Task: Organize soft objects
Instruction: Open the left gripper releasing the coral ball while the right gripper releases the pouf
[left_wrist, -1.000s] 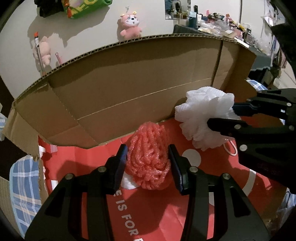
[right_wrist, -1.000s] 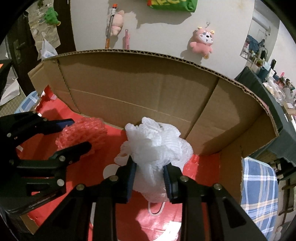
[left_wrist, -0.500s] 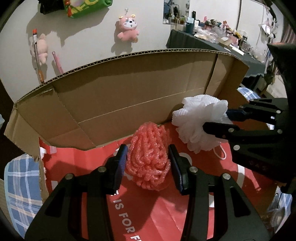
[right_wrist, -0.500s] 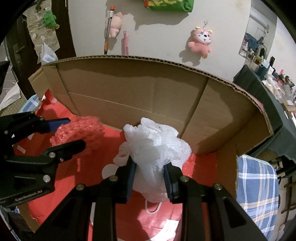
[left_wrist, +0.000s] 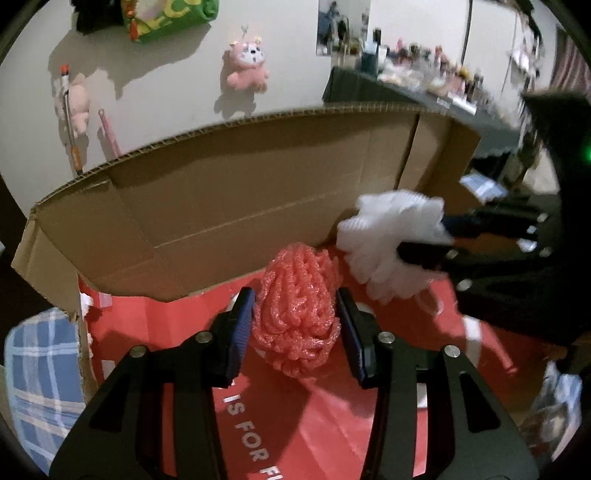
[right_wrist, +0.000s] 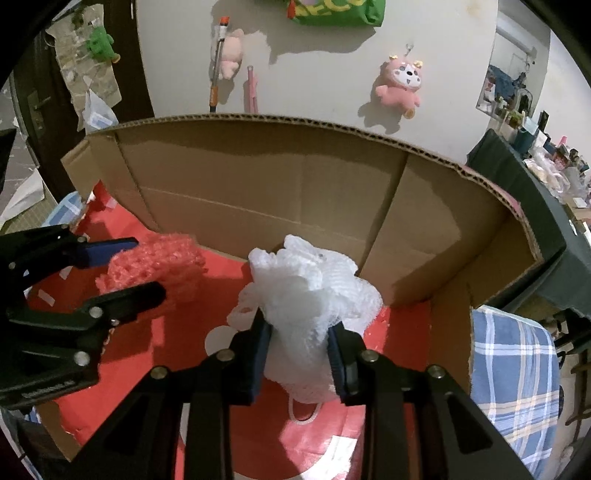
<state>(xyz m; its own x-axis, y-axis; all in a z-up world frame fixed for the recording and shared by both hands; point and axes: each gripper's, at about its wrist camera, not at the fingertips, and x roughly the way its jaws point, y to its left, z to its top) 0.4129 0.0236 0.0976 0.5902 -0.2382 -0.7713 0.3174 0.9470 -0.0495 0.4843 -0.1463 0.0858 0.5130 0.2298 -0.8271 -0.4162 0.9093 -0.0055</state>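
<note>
Red mesh pouf (left_wrist: 297, 314) sits between the pads of the left gripper (left_wrist: 295, 325), squeezed lightly from both sides, jaws about a third open around it. It hangs over the red paper sheet (left_wrist: 314, 417) w/ white lettering that lines the floor of the cardboard box (left_wrist: 229, 206). From the right wrist cam the same pouf (right_wrist: 155, 266) shows at 9 o'clock, w/ the left gripper (right_wrist: 136, 266) coming in from the frame's left edge.

White mesh pouf (right_wrist: 306, 299) is pinched at its lower half by the right gripper (right_wrist: 299, 350); jaws narrow but have just been easing apart, pads touching the mesh on both sides, so it is held. Top of the pouf puffs out above the pads; a white cord loop (right_wrist: 303, 410) dangles below. In the left wrist cam this pouf (left_wrist: 391, 240) is at 2 o'clock of the red one, near it, w/ the right gripper (left_wrist: 424, 236) reaching in from the right, blurred.

Both poufs are inside the box, near its back wall. Beyond the box at 12 o'clock: pale wall w/ a pink plush toy (right_wrist: 400, 83), a green bag (right_wrist: 336, 11), a 2nd pink plush (right_wrist: 231, 51) next to an orange-tipped stick. Blue plaid cloth (right_wrist: 517, 369) lies outside the box at 3 o'clock in the right cam. Cluttered dark table (left_wrist: 424, 85) at 1 o'clock in the left cam.
</note>
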